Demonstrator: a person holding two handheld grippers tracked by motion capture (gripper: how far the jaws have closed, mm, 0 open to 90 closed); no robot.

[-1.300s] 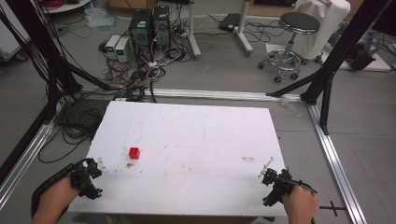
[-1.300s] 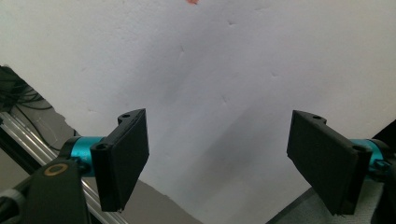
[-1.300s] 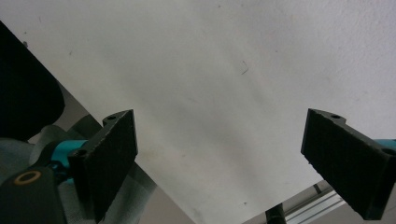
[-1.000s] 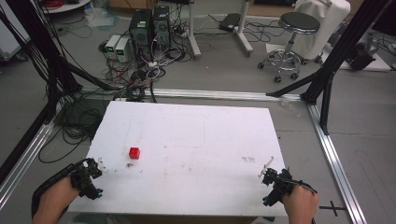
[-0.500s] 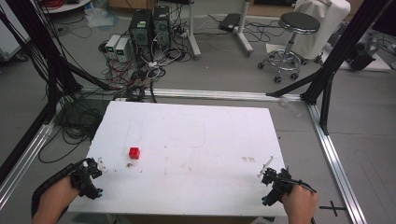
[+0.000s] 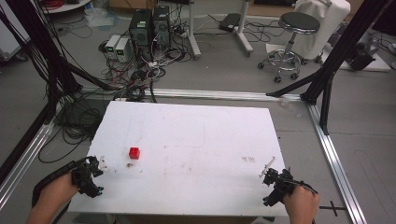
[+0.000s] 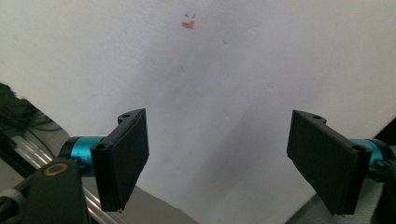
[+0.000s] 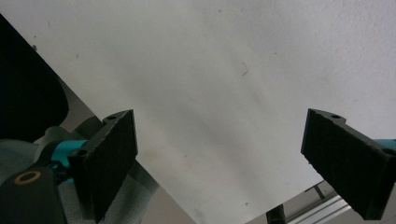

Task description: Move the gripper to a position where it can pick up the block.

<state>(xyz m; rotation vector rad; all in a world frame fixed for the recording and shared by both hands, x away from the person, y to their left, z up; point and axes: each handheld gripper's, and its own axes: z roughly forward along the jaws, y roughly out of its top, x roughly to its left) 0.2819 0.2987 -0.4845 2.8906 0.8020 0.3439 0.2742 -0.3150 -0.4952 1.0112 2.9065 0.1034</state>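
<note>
**Red cube alone on the board, both jaws spread and empty**

The red cube (image 6: 134,152) sits on the white surface (image 6: 201,140) toward its 9 o'clock side, well apart from both your tools. Your left gripper (image 6: 88,173) rests at the 7 o'clock corner, near the cube; your right gripper (image 6: 276,179) is at the 5 o'clock corner, far from it. In both gripper views the jaws stand wide apart with nothing between them.

What could go wrong: the cube looks small, hard-edged and light, so a jaw that lands on one side first would likely shove it along the smooth board rather than trap it. Both tools also hang close to the surface's near edge, where a low approach could catch the rim.

The surface is matte white, flat and scuffed, with faint pencil-like lines and a small dark smudge (image 6: 129,164) just beside the cube at its 6 o'clock. The jaw pads are flat black rectangular plates on teal mounts.
</note>
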